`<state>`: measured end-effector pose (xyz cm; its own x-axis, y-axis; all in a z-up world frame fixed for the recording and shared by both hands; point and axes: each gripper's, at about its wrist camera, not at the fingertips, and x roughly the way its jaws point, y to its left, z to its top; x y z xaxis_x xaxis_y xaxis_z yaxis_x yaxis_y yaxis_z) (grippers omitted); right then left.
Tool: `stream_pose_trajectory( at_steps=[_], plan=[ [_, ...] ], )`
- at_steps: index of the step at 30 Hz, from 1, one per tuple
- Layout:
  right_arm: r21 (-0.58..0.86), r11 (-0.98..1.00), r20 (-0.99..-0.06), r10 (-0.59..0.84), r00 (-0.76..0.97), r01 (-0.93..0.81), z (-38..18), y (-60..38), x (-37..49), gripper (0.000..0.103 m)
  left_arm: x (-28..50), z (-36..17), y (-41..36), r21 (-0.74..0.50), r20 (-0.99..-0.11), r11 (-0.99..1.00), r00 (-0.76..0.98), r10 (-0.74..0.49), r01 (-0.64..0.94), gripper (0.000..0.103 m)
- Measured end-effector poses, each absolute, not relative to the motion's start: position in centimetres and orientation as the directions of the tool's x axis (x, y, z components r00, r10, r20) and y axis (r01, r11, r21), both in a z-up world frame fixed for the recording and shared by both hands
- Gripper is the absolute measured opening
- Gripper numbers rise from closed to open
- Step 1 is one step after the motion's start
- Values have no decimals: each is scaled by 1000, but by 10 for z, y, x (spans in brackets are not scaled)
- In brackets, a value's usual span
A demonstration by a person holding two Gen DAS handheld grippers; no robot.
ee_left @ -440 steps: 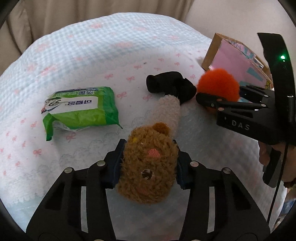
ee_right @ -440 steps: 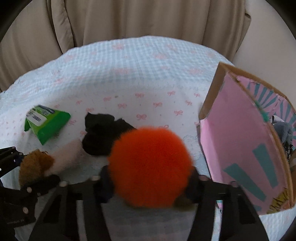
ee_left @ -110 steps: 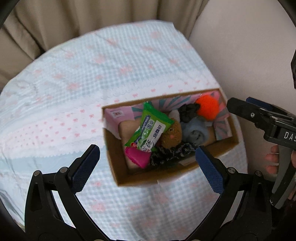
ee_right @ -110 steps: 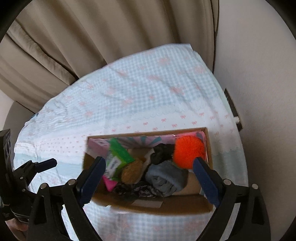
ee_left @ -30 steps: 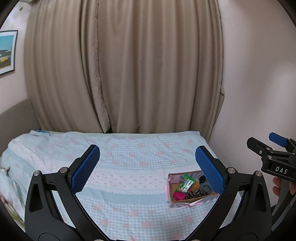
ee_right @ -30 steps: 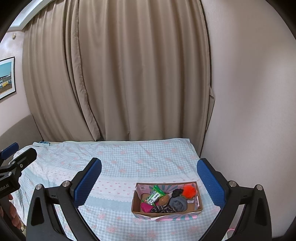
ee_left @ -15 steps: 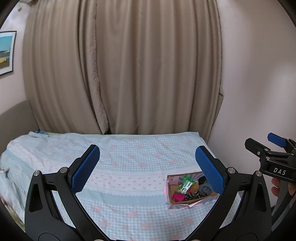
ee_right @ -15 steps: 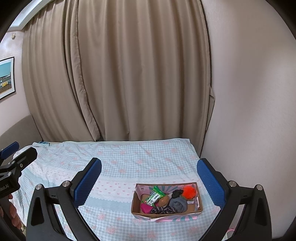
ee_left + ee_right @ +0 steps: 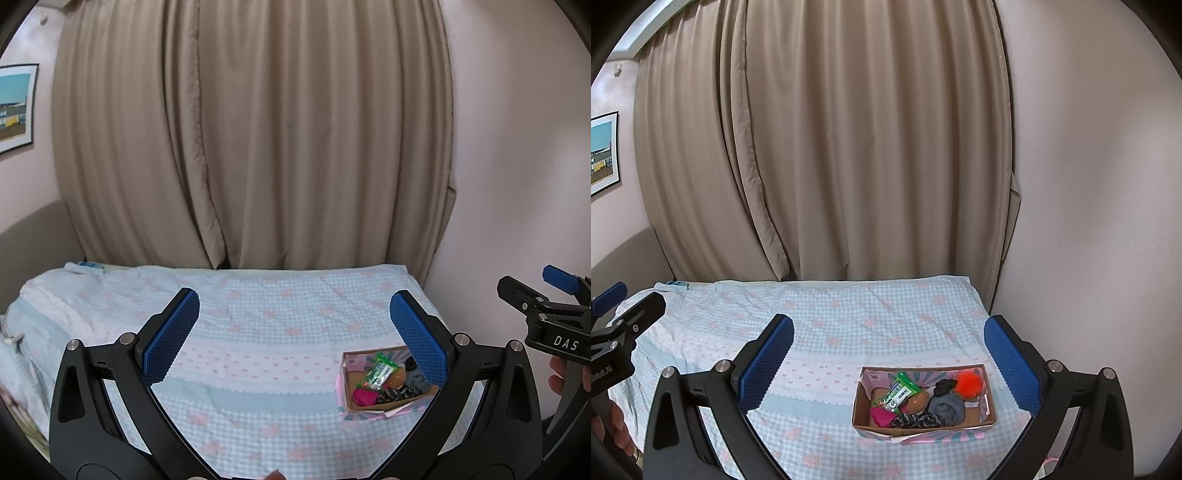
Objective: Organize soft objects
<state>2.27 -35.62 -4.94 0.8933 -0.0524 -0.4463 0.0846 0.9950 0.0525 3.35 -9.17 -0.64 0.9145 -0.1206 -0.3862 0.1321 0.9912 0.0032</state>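
A cardboard box (image 9: pixel 923 428) stands on the bed near its right edge; it also shows in the left wrist view (image 9: pixel 345 391). Inside lie an orange pompom (image 9: pixel 969 384), a green wipes pack (image 9: pixel 901 393), a brown plush toy (image 9: pixel 916 402), a grey rolled cloth (image 9: pixel 945 406), a black item (image 9: pixel 945 386) and a pink item (image 9: pixel 881 415). My left gripper (image 9: pixel 295 338) is open and empty, held high and far back from the box. My right gripper (image 9: pixel 888 354) is open and empty, also well back from the box.
The bed (image 9: pixel 831 332) has a light blue checked cover with pink bows. Beige curtains (image 9: pixel 831 147) hang behind it. A pale wall (image 9: pixel 1089 221) runs along the bed's right side. A framed picture (image 9: pixel 14 107) hangs on the left wall.
Both grippers have stayed open and almost still; the left view has drifted slightly, and the box sits a little lower and to the left in it.
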Motion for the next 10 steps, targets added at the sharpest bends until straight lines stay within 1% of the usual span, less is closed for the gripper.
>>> stream_pose_trajectory(
  at_steps=[4, 7, 10],
  plan=[
    [51, 995, -448, -54, 893, 86, -49, -356, 23, 103, 32, -6, -94, 17, -356, 992, 928, -114, 129, 103],
    [53, 995, -452, -54, 890, 87, -48, -357, 26, 103, 35, -6, -96, 40, -348, 993, 933, -93, 114, 103],
    [55, 995, -460, -52, 887, 87, -46, -357, 30, 103, 38, -7, -94, 44, -342, 991, 934, -100, 123, 103]
  ],
)
